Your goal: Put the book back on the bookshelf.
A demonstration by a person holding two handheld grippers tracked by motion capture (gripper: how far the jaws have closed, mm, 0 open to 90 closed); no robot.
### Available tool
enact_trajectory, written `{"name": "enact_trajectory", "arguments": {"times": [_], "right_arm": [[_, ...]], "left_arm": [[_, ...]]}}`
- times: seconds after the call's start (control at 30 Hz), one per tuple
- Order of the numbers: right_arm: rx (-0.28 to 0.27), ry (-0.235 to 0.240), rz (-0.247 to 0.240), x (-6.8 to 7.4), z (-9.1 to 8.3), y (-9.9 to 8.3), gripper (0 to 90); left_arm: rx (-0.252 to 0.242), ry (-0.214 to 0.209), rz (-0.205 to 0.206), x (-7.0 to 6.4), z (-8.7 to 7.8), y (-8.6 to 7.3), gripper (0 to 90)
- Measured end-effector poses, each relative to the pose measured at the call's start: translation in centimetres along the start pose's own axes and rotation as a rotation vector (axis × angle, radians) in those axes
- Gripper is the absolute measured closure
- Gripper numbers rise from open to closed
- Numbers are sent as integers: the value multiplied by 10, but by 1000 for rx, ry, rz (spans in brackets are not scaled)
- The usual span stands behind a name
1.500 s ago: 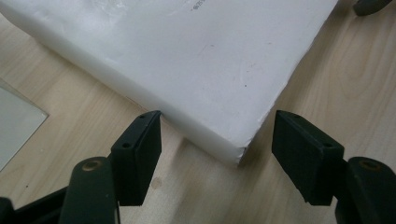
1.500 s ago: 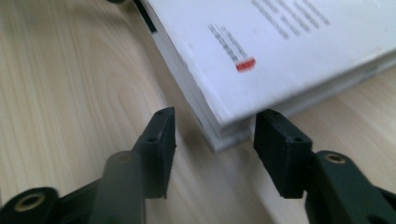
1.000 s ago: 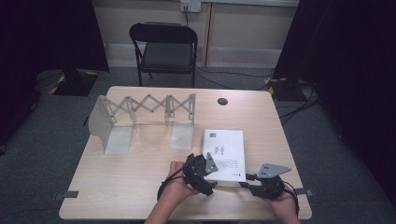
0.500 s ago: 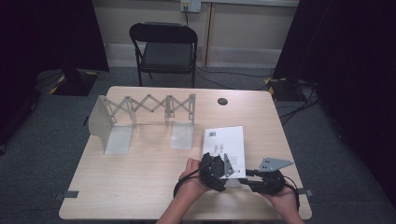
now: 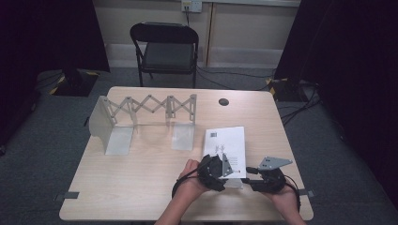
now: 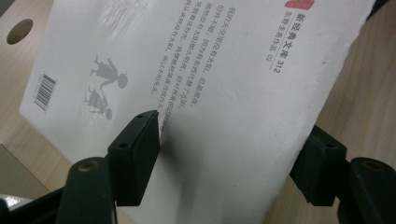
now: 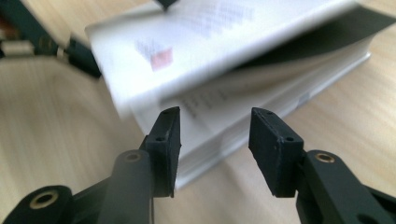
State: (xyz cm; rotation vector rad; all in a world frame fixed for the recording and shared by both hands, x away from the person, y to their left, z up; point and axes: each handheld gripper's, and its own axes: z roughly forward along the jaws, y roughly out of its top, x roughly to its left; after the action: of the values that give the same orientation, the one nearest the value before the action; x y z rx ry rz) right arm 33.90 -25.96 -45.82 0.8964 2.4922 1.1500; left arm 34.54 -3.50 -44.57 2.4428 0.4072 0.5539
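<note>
Shifted right since a second ago: left gripper (image 5: 224, 169), now at the near edge of the white paperback book (image 5: 225, 146), jaws spread apart across its lifted cover. Right gripper (image 5: 248, 180) just beside, at the book's near right corner, jaws released, pages between them untouched. Book flat on the pale wooden table (image 5: 141, 187), near right part. Grey folding accordion rack (image 5: 145, 117) well apart, far left.
</note>
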Motion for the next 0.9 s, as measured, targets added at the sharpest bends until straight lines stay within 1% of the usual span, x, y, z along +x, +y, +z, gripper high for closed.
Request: {"name": "enact_trajectory", "arguments": {"times": [0.03, 0.07, 0.1, 0.13, 0.17, 0.2, 0.23, 0.27, 0.3, 0.33, 0.37, 0.4, 0.43, 0.47, 0.57, 0.63, 0.67, 0.73, 0.77, 0.8, 0.83, 0.87, 0.9], "right_arm": [[-4, 7, 0, 0, 2, 4, 545], [14, -1, -27, 1, 3, 7, 544], [13, -13, -46, 4, 4, 9, 553], [1, -2, -43, 5, 4, 10, 564], [-21, 14, -28, 5, 2, 11, 559], [-34, 12, -28, 8, 0, 15, 560], [-34, 12, -28, 8, 0, 15, 560], [-37, 8, -33, 9, -1, 17, 559], [-34, 6, -44, 9, -2, 19, 559], [-32, 6, -46, 9, -2, 20, 559], [-28, 10, -44, 9, -1, 20, 559], [-26, 11, -45, 8, -1, 20, 558], [-30, 19, -36, 7, -1, 19, 557], [-29, 24, -28, 7, -1, 18, 557], [-34, 25, -16, 6, -1, 16, 547], [-52, 38, 0, 5, -1, 16, 540], [-52, 42, 0, 5, -1, 16, 540], [-46, 41, -10, 5, -1, 16, 519], [-44, 43, -11, 5, 0, 16, 490], [-46, 51, -11, 4, 0, 15, 466], [-55, 63, -14, 3, 0, 14, 460], [-63, 64, -22, 3, 0, 14, 435], [-63, 63, -36, 4, 0, 13, 396]], "left_arm": [[1, 5, 11, -1, 0, 1, 310], [-1, 3, 6, 0, 0, 1, 308], [-5, 1, 7, 1, 0, 1, 302], [-10, 6, 9, 2, 0, 1, 290], [-13, 8, 11, 1, 2, 0, 266], [-4, 9, 18, 2, 4, 1, 150], [6, 21, 18, 0, 8, 1, 150], [19, 41, 29, -1, 10, 1, 120], [26, 51, 33, -1, 12, 2, 109], [22, 69, 27, 0, 11, 3, 110], [19, 86, 28, 1, 11, 3, 182], [16, 72, 28, 3, 11, 3, 206], [20, 71, 41, 3, 12, 3, 201], [22, 71, 63, 3, 12, 4, 203], [-4, 68, 98, 3, 9, 5, 265], [-22, 73, 137, 2, 7, 4, 306], [-33, 81, 140, 0, 7, 3, 325], [-42, 104, 182, -4, 6, 2, 370], [-47, 112, 184, -5, 6, 1, 396], [-54, 141, 207, -8, 5, 1, 425], [-48, 162, 218, -10, 5, 1, 464], [-47, 184, 226, -12, 4, 2, 497], [-46, 199, 215, -12, 3, 3, 517]]}}
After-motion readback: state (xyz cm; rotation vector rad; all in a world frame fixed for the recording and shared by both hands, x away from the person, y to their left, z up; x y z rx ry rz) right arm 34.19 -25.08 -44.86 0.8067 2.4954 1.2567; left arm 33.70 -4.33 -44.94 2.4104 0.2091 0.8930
